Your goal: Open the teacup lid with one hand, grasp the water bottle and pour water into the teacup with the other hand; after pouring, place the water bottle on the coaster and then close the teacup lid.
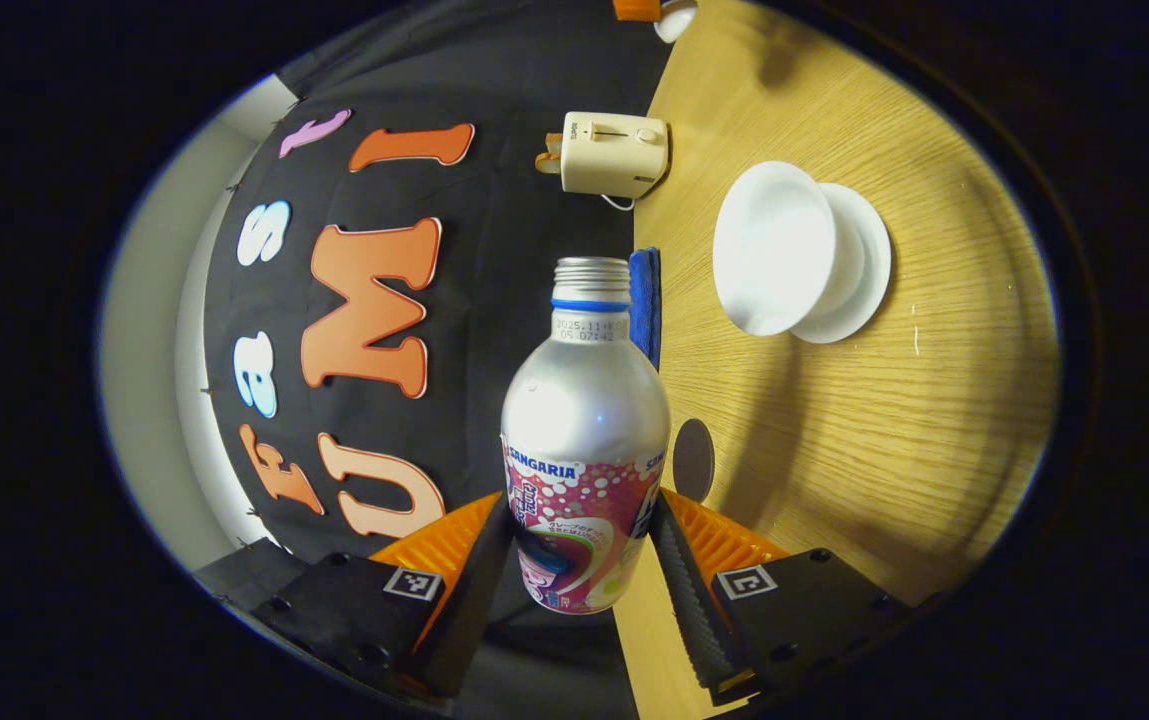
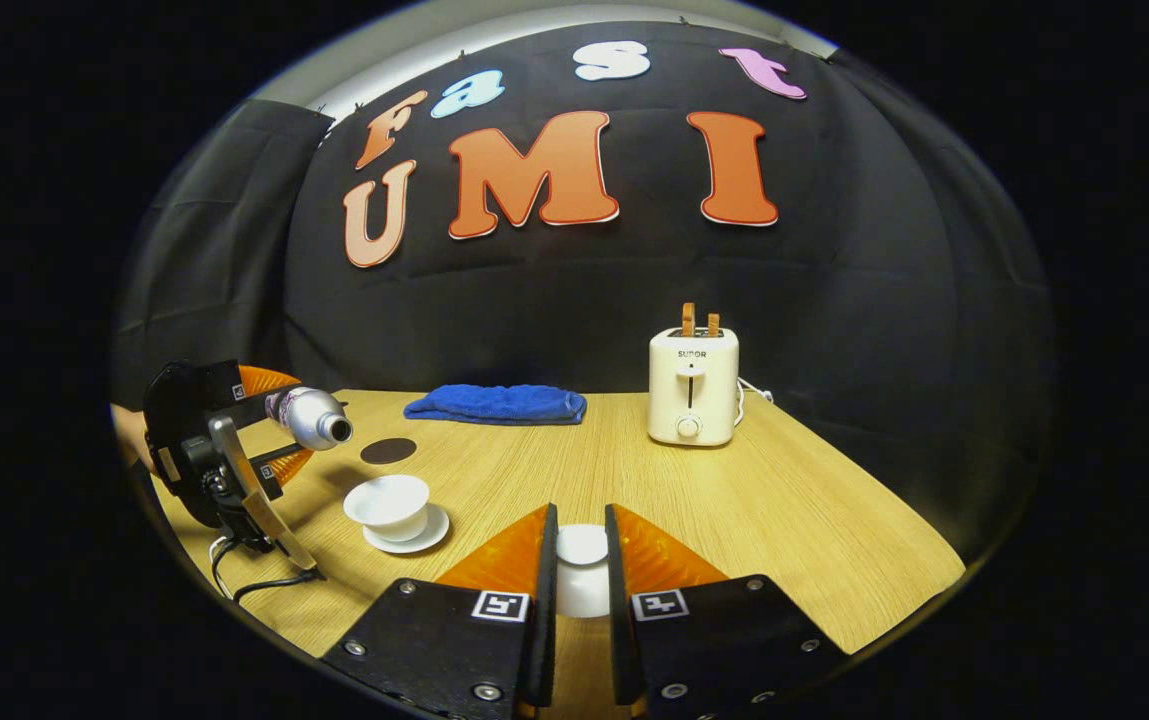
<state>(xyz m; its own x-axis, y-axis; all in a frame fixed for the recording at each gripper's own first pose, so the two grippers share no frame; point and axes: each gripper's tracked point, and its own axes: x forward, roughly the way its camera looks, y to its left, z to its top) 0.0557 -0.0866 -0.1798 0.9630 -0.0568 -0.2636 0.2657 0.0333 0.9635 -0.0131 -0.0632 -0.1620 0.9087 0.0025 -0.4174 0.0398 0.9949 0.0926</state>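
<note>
The silver aluminium water bottle (image 1: 586, 440) is being pinched and tipped above the open white porcelain teacup (image 2: 389, 502) by the left gripper (image 1: 584, 560), while the white round lid (image 2: 582, 568), already lifted, is being pinched beside that teacup by the right gripper (image 2: 580, 570), with coaster placement and closing remaining.

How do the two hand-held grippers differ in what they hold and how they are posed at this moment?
The left hand-held gripper grips the water bottle, tipped sideways above the teacup; the right hand-held gripper holds the small white lid, level and low over the table. The bottle is silver metal, the lid white. Both are shut on their load.
</note>
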